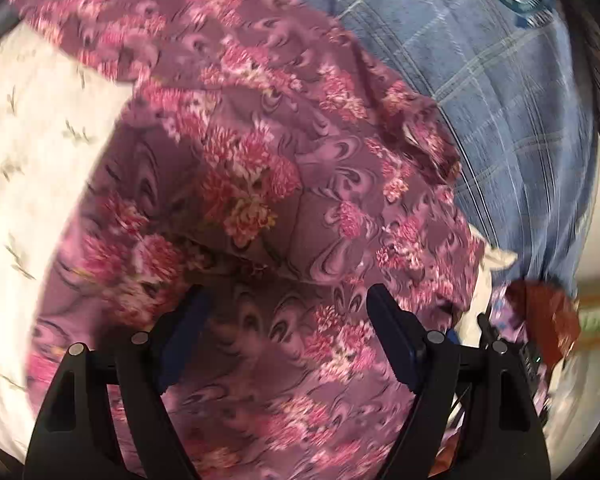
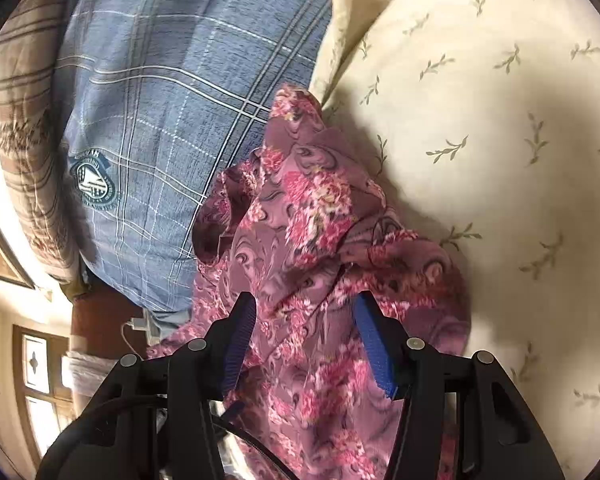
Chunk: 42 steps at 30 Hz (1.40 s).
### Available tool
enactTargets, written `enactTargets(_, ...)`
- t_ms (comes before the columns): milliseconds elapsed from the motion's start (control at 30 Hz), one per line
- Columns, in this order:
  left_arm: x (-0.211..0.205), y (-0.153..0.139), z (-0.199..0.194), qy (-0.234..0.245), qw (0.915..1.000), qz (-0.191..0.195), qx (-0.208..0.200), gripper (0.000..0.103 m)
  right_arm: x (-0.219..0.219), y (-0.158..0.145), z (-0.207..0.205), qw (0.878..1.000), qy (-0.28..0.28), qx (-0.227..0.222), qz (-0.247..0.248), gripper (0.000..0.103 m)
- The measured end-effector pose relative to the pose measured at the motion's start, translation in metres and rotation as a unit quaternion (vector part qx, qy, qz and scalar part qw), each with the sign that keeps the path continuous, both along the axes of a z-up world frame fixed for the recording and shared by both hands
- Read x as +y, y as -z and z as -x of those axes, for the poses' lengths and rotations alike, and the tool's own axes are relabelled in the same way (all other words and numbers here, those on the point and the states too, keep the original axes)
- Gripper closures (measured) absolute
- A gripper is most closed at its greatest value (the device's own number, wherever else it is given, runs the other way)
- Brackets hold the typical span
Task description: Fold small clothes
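Observation:
A purple garment with pink flower print [image 1: 260,184] lies crumpled on a cream bedsheet [image 1: 28,152]. My left gripper [image 1: 288,300] is open right over the cloth, its blue-padded fingers [image 1: 392,340] spread with fabric showing between them. In the right wrist view the same garment [image 2: 312,220] is bunched up in a heap. My right gripper [image 2: 304,308] is open too, its fingers [image 2: 374,344] on either side of a fold of the cloth without pinching it.
A blue plaid pillow [image 2: 172,100] with a round badge [image 2: 94,182] lies beside the garment, also in the left wrist view [image 1: 500,80]. A brown striped blanket [image 2: 24,128] is past it. The leaf-print sheet [image 2: 500,140] spreads to the right. A white cable [image 2: 134,326] hangs at the bed edge.

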<state>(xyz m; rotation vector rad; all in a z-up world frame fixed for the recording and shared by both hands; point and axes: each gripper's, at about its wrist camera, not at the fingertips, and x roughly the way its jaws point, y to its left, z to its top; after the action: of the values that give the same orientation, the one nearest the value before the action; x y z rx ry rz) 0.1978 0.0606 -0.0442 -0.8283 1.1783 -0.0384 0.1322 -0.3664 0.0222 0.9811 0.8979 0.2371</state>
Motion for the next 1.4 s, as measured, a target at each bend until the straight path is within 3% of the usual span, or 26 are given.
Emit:
enactTargets(133,0.005,0.004,-0.011,-0.046,0.9989,-0.01,0.0,0.022,-0.008,0.004,-0.013,0.999,0.006,-0.008,-0.037,0.05)
enactTargets(200,0.007,0.004,-0.027,-0.07,0.9969,-0.037,-0.002,0.022,-0.019,0.013,-0.019,0.999,0.021,-0.002,-0.043,0.056)
enactTargets(233,0.006,0.004,-0.035,-0.069,0.9963,-0.051,0.0,0.025,-0.014,0.02,-0.033,0.999,0.023,0.007,-0.038,0.079)
enactTargets(267,0.005,0.0,-0.046,-0.065,0.9953,-0.072,0.005,0.033,-0.012,0.014,-0.042,0.999,0.013,0.012,-0.034,0.097)
enactTargets(300,0.006,-0.006,-0.052,-0.062,0.9949,-0.08,0.001,0.065,-0.012,0.005,-0.052,1.0,0.01,-0.001,-0.028,0.097)
enactTargets(333,0.007,-0.016,-0.056,-0.055,0.9957,-0.074,-0.014,0.086,-0.015,-0.021,-0.047,0.999,0.009,-0.046,-0.013,0.097)
enactTargets(367,0.009,-0.028,-0.056,-0.046,0.9961,-0.065,-0.038,0.086,-0.018,-0.045,-0.042,0.995,0.007,-0.097,0.012,0.097)
enactTargets(400,0.009,-0.036,-0.052,-0.038,0.9954,-0.065,-0.058,0.086,-0.02,-0.066,-0.03,0.99,0.004,-0.132,0.041,0.097)
enactTargets(467,0.006,-0.045,-0.031,-0.017,0.9909,-0.098,-0.091,0.085,-0.024,-0.075,-0.009,0.985,-0.01,-0.148,0.084,0.097)
enactTargets(533,0.003,-0.03,-0.016,-0.002,0.9912,-0.103,-0.082,0.081,-0.029,-0.05,0.001,0.989,-0.02,-0.095,0.112,0.096)
enactTargets(633,0.011,0.015,0.0,-0.003,0.9982,-0.055,-0.024,0.082,-0.047,0.02,0.007,0.995,-0.018,0.016,0.101,0.096)
enactTargets(700,0.02,0.015,0.008,-0.018,0.9987,-0.031,-0.035,0.081,-0.063,0.038,0.016,1.0,0.01,0.001,0.017,0.096)
enactTargets(767,0.027,0.004,0.014,-0.022,0.9987,-0.025,-0.039,0.079,-0.065,0.028,0.022,1.0,0.011,-0.012,0.007,0.09)
enactTargets(800,0.033,-0.002,0.018,-0.023,0.9983,-0.02,-0.049,0.073,-0.064,0.022,0.025,1.0,0.007,-0.019,0.015,0.088)
enactTargets(900,0.043,-0.024,0.026,-0.049,0.9955,-0.013,-0.079,0.032,-0.067,0.0,0.03,0.998,-0.002,-0.041,0.042,0.073)
enactTargets(933,0.045,-0.026,0.026,-0.057,0.9951,-0.01,-0.08,0.027,-0.065,-0.005,0.03,0.998,0.0,-0.046,0.042,0.07)
enactTargets(1067,0.04,-0.023,0.022,-0.039,0.9973,0.009,-0.061,0.027,-0.068,-0.019,0.044,0.998,0.003,-0.046,0.039,0.067)
enactTargets(1167,0.044,-0.02,0.001,-0.045,0.9976,-0.01,-0.052,0.027,-0.073,-0.051,0.064,0.99,0.032,-0.084,0.106,0.064)
enactTargets(1267,0.041,-0.015,-0.027,-0.041,0.9984,-0.025,-0.029,0.027,-0.065,-0.075,0.038,0.987,-0.001,-0.104,0.126,0.051)
enactTargets(1400,0.036,-0.008,-0.046,-0.018,0.9989,-0.04,-0.018,0.027,-0.032,-0.082,-0.036,0.977,-0.076,-0.075,0.186,0.051)
